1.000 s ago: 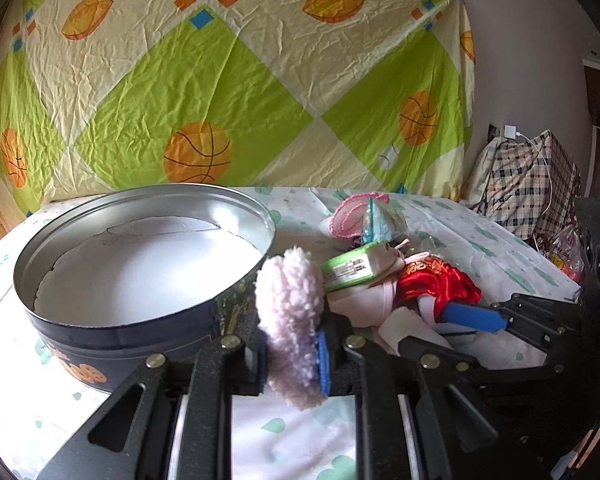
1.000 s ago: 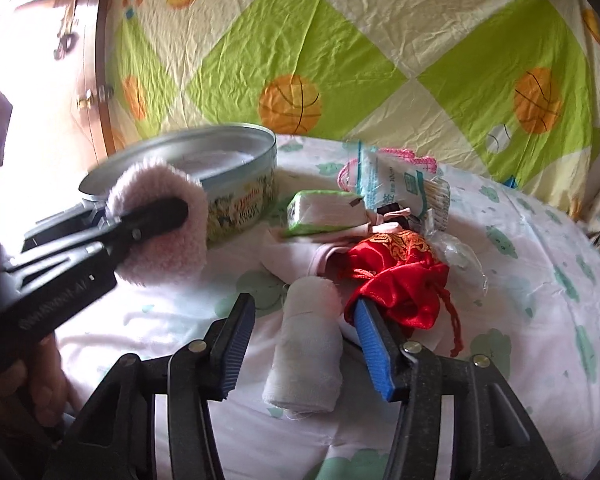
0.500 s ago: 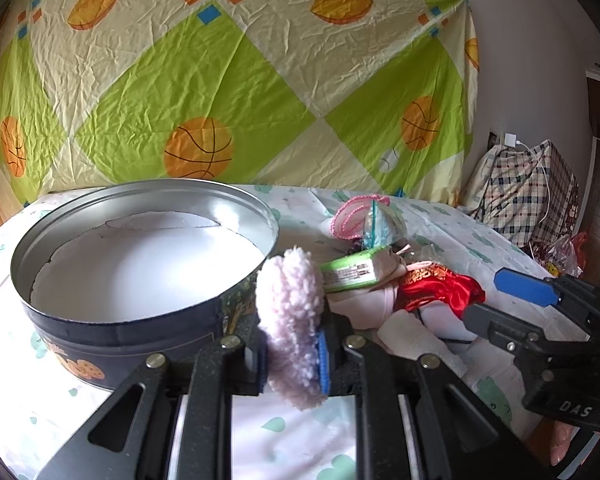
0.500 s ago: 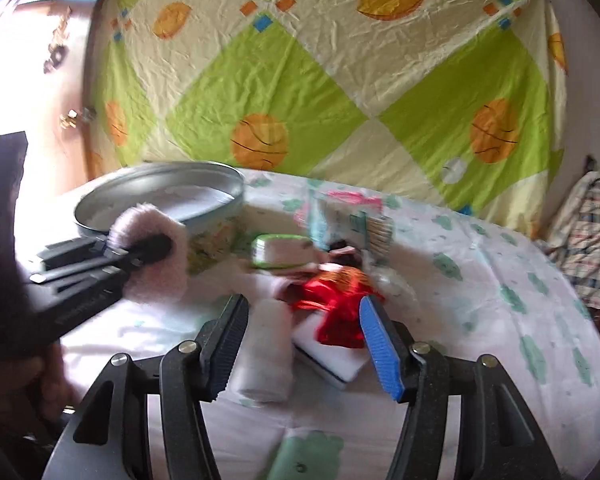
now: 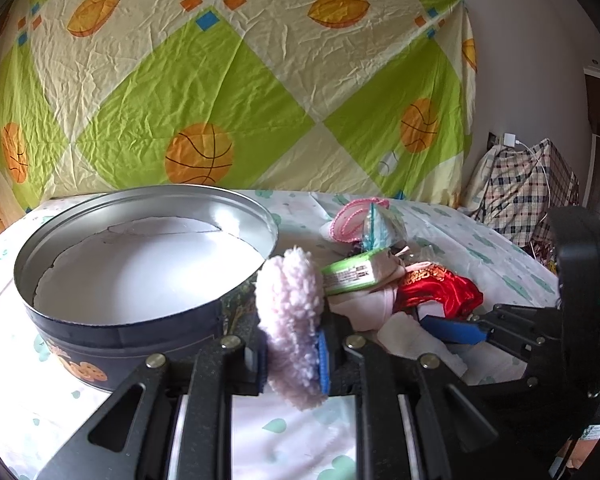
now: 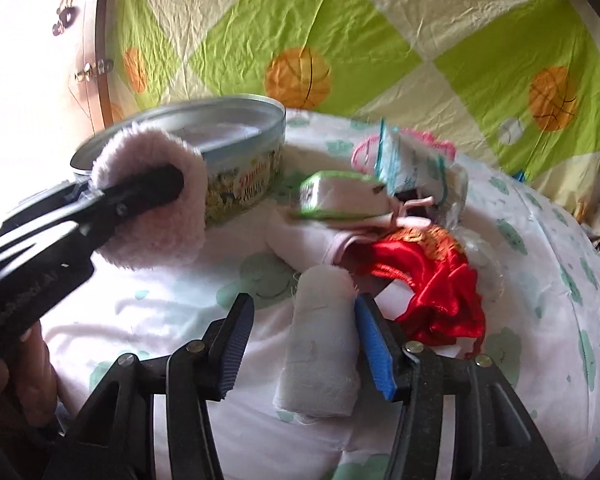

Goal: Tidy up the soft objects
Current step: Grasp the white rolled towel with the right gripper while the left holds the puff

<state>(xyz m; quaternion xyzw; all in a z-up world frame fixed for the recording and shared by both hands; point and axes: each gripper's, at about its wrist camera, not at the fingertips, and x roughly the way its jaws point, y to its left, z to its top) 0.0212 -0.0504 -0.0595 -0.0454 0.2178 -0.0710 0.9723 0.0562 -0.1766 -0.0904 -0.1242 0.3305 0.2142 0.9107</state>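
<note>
- The puff [image 5: 290, 322] hides the tin's [image 5: 100, 332] right wall in the left view.
- The green pack [image 6: 332, 196] looks motion-blurred in the right view.
- Tin label text: unreadable.
- The red pouch [image 6: 440, 292] covers something white beneath it; what, I cannot tell.

1. Left gripper [image 5: 292, 364]: black plastic frame. Two arms, each split into paired struts with triangular cut-outs. Brass-coloured round screw heads at the joints, four in the left wrist view.
2. Left gripper fingers [image 5: 323, 360]: ribbed blue pads on the inner faces.
3. Left gripper seen in the right wrist view at 9 o'clock [image 6: 140, 196]: long black body, faint pale embossed lettering on its side, not legible.
4. Right gripper [image 6: 300, 344]: same black strut frame, brass screw heads, ribbed blue pads on the fingers [image 6: 374, 344].
5. Right gripper in the left wrist view at 3 o'clock [image 5: 456, 330]: boxy black housing behind it, small green light lit.
6. Hand [image 6: 16, 384] at 8 o'clock in the right wrist view; no sleeve visible.
</note>
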